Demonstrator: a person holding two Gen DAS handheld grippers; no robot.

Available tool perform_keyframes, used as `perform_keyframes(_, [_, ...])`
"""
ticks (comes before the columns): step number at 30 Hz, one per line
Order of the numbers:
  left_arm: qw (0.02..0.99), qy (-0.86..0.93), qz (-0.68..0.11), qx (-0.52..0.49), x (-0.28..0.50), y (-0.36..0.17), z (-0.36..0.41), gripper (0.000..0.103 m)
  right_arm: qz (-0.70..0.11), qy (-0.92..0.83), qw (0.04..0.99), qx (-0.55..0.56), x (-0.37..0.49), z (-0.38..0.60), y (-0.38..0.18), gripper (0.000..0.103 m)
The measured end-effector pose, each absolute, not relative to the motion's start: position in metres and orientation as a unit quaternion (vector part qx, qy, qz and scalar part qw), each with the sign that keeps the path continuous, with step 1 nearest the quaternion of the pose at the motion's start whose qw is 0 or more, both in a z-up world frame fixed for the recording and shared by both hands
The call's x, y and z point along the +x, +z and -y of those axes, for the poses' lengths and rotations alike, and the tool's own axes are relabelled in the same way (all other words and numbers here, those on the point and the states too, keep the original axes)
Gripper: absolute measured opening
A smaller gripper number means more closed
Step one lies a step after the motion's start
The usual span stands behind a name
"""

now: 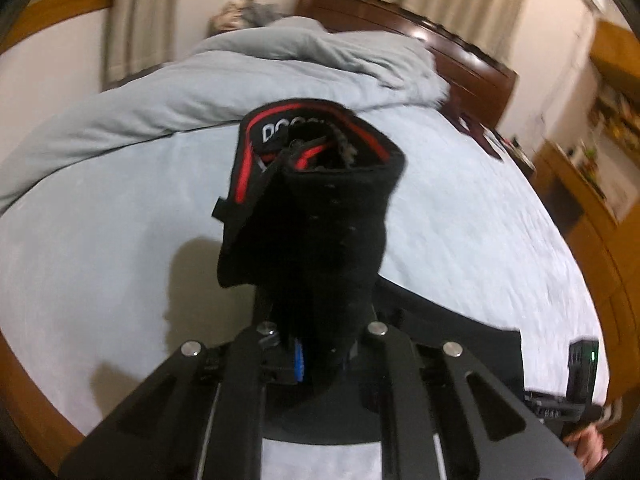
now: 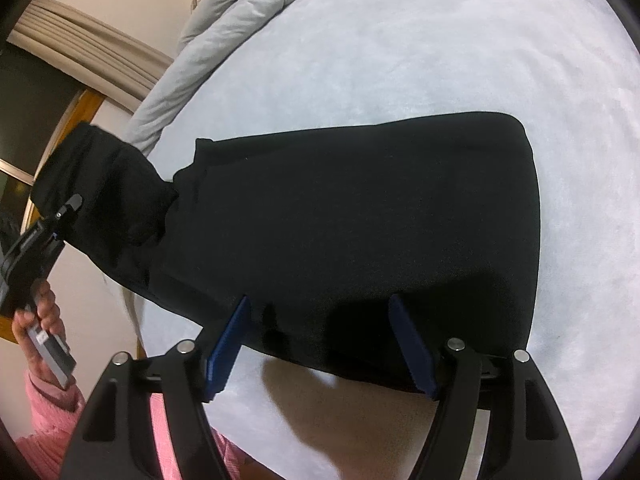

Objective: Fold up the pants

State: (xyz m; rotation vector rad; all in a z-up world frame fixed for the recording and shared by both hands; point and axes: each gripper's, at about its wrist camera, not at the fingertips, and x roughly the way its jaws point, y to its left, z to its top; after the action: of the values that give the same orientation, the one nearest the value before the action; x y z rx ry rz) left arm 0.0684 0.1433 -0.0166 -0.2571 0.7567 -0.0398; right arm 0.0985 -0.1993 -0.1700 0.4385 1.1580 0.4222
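Black pants (image 2: 360,208) lie partly folded on the light blue bed sheet (image 2: 440,40). My left gripper (image 1: 316,344) is shut on the waistband end of the pants (image 1: 312,208), which shows a red stripe and white lettering, and holds it lifted above the bed. It also shows at the left of the right wrist view (image 2: 66,208), gripping the raised black cloth. My right gripper (image 2: 320,312) is open, its blue pads (image 2: 232,332) hovering over the near edge of the pants, holding nothing.
A bunched grey-blue duvet (image 1: 240,68) lies along the far side of the bed. A dark wooden headboard (image 1: 440,52) stands behind it. Wooden shelves (image 1: 600,152) stand at the right. The bed's wooden frame (image 1: 24,392) runs along the left edge.
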Motion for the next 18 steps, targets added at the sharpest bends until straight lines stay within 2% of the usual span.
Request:
perform_keyframes(7, [0.916, -0.066, -0.388, -0.077, 0.071, -0.033, -0.084, 0.012, -0.537, 0.201, 0.793, 0.207, 0.101, 0.200, -0.170, 0.072])
perform_keyframes(13, [0.895, -0.109, -0.431, -0.046, 0.077, -0.070, -0.035, 0.017, -0.536, 0.201, 0.795, 0.199, 0.102, 0.196, -0.170, 0.072])
perform_keyframes(16, [0.880, -0.120, -0.459, -0.009, 0.079, -0.089, -0.011, 0.032, -0.536, 0.202, 0.797, 0.192, 0.102, 0.194, -0.169, 0.072])
perform_keyframes(18, [0.867, -0.155, -0.473, -0.031, 0.075, -0.091, -0.007, 0.058, -0.536, 0.202, 0.797, 0.191, 0.104, 0.193, -0.169, 0.072])
